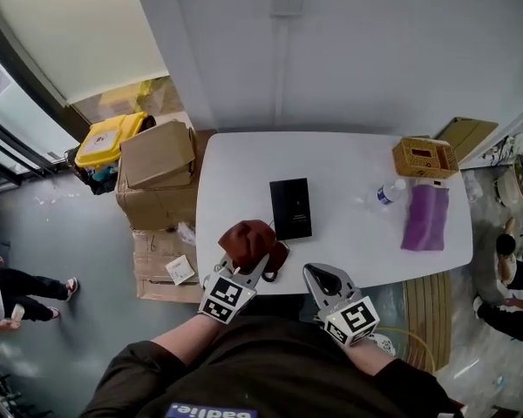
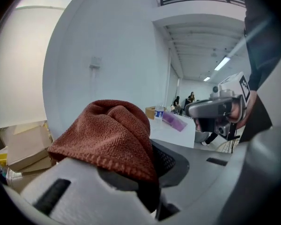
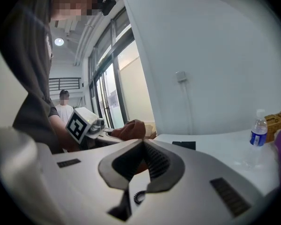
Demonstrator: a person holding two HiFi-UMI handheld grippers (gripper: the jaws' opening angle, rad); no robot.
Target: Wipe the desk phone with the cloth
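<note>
A flat black rectangular device point(image 1: 290, 208), which looks like the desk phone, lies near the middle of the white table point(image 1: 349, 155); it also shows as a dark slab point(image 3: 184, 145) in the right gripper view. My left gripper point(image 1: 260, 265) is shut on a bunched rust-brown cloth point(image 1: 247, 240) at the table's front edge, just left of the device. In the left gripper view the cloth point(image 2: 107, 130) drapes over the jaws of the left gripper point(image 2: 152, 172). My right gripper point(image 1: 323, 279) hovers at the front edge, shut and empty, with the tips of the right gripper point(image 3: 143, 143) meeting.
A water bottle point(image 1: 386, 192), a purple cloth point(image 1: 425, 218) and a woven yellow box point(image 1: 424, 157) sit at the table's right end. Cardboard boxes point(image 1: 157, 159) and a yellow bin point(image 1: 109, 138) stand left of the table. People are at the picture's edges.
</note>
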